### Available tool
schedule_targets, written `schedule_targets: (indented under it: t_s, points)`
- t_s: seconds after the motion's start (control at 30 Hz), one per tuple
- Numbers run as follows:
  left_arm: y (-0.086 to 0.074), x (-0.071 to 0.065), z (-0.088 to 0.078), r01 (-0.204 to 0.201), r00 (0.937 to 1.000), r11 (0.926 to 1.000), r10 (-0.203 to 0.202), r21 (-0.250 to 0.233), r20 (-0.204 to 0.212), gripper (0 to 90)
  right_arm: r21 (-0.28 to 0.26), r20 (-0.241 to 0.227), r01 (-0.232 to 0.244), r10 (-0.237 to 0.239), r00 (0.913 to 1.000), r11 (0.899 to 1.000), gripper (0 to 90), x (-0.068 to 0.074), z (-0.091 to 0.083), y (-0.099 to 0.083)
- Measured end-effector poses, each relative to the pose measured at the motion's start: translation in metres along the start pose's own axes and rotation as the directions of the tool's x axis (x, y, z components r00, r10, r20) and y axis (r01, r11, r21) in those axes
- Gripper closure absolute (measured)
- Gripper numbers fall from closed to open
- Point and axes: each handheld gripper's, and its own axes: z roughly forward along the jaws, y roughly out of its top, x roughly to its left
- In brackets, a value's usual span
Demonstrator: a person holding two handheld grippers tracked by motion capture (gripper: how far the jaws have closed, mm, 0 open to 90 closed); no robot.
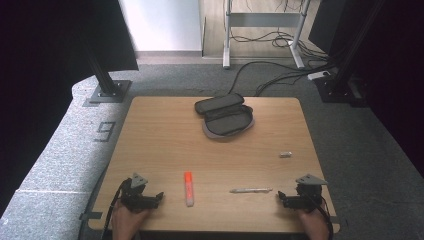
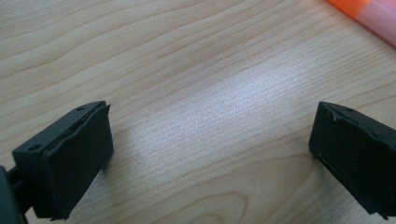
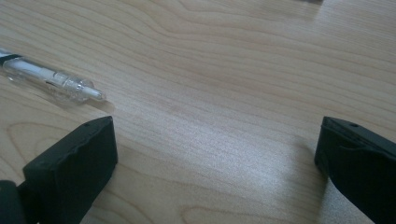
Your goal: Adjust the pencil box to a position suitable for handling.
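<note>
My left gripper [image 1: 159, 197] rests on the wooden table [image 1: 160, 140] near its front left, jaws wide apart over bare wood [image 2: 210, 135], open and empty. An orange highlighter [image 1: 188, 188] lies just right of it; its tip [image 2: 369, 14] crosses the top right corner of the left gripper view. My right gripper [image 1: 280, 196] rests near the front right, also open [image 3: 217, 149] with nothing between the jaws. A clear pen [image 1: 251, 190] lies just left of it, its tip [image 3: 56, 81] close to the left jaw. An open black pencil case [image 1: 225, 116] lies at the far middle.
A small grey eraser-like piece [image 1: 285, 154] lies on the right side of the table. Black stand bases [image 1: 107, 92] and cables [image 1: 280, 75] sit on the floor beyond the far edge. Bare wood spans the table's middle.
</note>
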Motion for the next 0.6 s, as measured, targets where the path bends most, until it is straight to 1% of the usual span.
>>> schedule_targets:
  t_s: [0.13, 0.47, 0.6]
  points:
    - [0.0032, 0.0004, 0.0029, -0.004, 1.0000, 1.0000, 0.004, -0.001, 0.006, 0.0, 0.001, 0.000, -0.002, 0.002, 1.0000, 1.000, 0.0, 0.0002, 0.0004, 0.0004]
    - [0.0035, 0.0007, 0.0030, -0.008, 0.9999, 1.0000, 0.008, -0.002, 0.009, 0.0, 0.001, 0.000, -0.002, 0.002, 1.0000, 1.000, 0.0, 0.0003, 0.0005, 0.0005]
    - [0.0031, -0.0001, 0.0022, -0.013, 0.9998, 0.9999, 0.013, -0.008, 0.015, 1.9, 0.001, 0.000, -0.001, 0.001, 1.0000, 1.000, 0.0, 0.0002, 0.0005, 0.0005]
